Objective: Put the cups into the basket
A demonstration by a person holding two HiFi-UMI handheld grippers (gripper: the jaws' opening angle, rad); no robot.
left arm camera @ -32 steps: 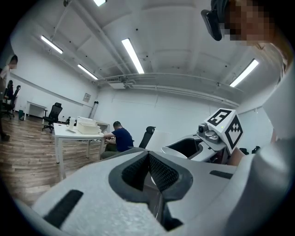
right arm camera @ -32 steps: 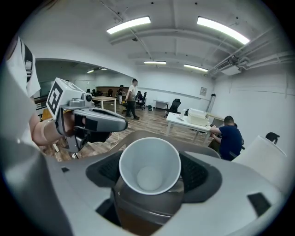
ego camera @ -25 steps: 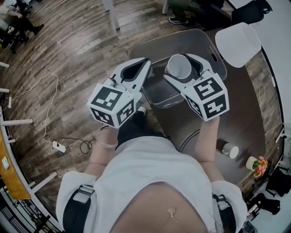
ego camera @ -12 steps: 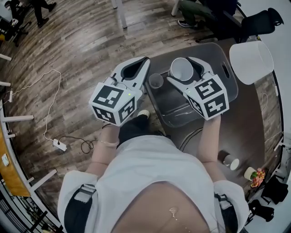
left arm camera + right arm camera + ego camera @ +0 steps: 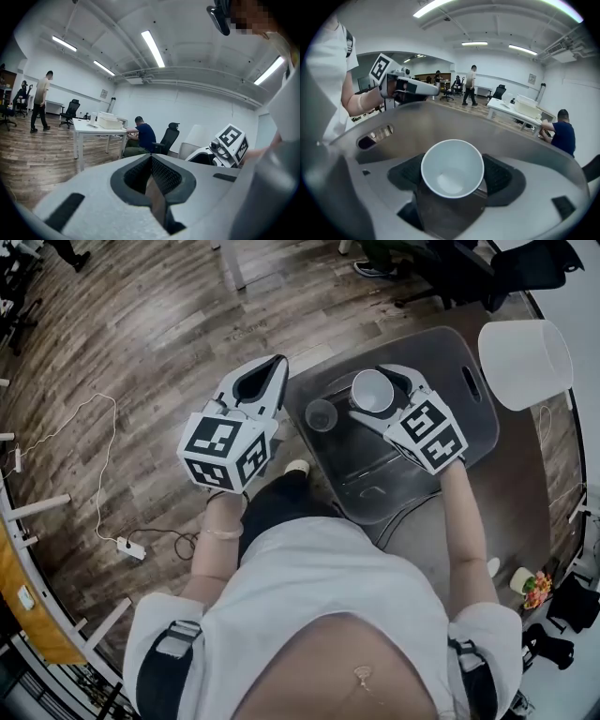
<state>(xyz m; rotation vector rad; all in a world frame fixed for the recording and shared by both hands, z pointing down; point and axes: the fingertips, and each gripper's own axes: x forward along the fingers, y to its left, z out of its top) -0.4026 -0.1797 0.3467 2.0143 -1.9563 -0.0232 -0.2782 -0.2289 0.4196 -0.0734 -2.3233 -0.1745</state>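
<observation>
My right gripper [image 5: 372, 390] is shut on a white cup [image 5: 371, 391], mouth up, held over the near-left part of the grey plastic basket [image 5: 469, 442]. In the right gripper view the white cup [image 5: 452, 168] sits between the dark pads, with the basket wall [image 5: 454, 119] just behind it. A second, smaller cup [image 5: 322, 414] stands inside the basket by its left rim. My left gripper [image 5: 251, 390] hangs left of the basket over the floor, jaws shut on nothing; in its own view the left gripper [image 5: 152, 187] has its pads meeting.
The basket rests on a dark brown table [image 5: 520, 493]. A large white shade-like object [image 5: 525, 351] stands beyond the basket's right end. A small flower pot [image 5: 532, 585] sits at the table's near right. A cable and power strip [image 5: 131, 547] lie on the wooden floor.
The right gripper has carried the white cup further over the basket. The smaller cup in the basket has come into sight. The left gripper has drawn a little away to the left.
</observation>
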